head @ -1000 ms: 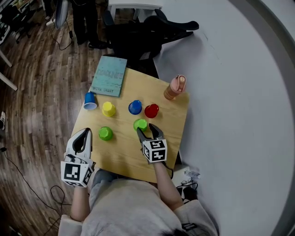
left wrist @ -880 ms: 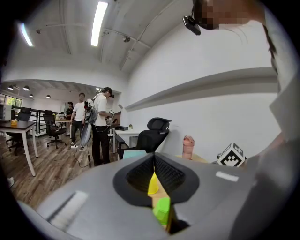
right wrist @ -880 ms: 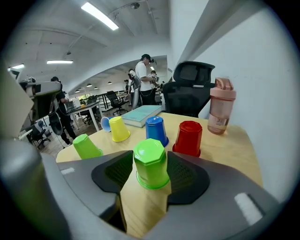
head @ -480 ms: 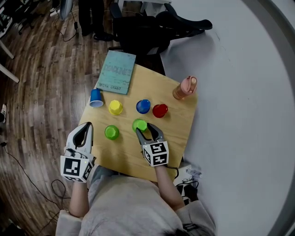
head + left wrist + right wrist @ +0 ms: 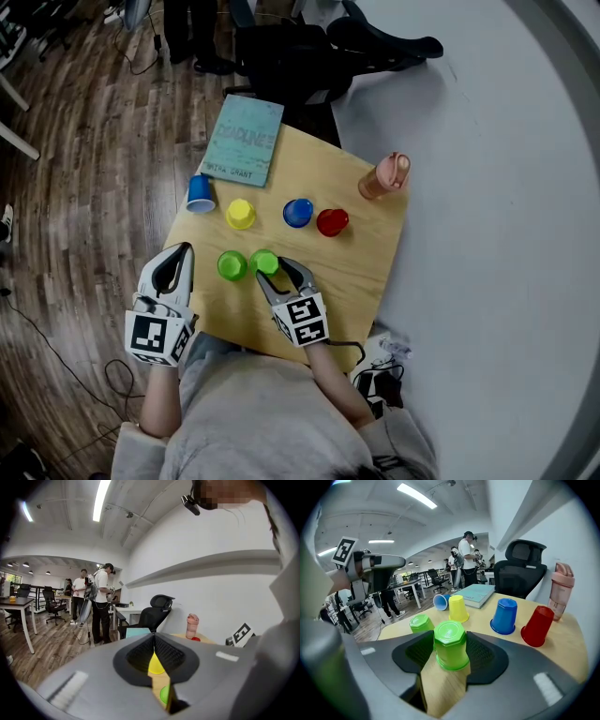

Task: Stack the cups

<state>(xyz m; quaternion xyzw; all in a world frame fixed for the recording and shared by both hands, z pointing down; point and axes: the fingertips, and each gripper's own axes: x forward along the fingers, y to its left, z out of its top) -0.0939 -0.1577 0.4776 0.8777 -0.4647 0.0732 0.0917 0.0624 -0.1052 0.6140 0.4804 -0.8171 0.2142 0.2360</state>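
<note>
Green cup (image 5: 450, 641) in down-tilted right hand-held gripper (image 5: 277, 274)

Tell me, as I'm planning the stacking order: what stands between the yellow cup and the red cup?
The upside-down blue cup stands between the yellow cup and the red cup, seen in the head view.

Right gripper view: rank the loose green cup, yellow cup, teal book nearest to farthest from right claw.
1. loose green cup, left of the right claw and its held green cup.
2. yellow cup, farther back, centre.
3. teal book, far table edge.
</note>
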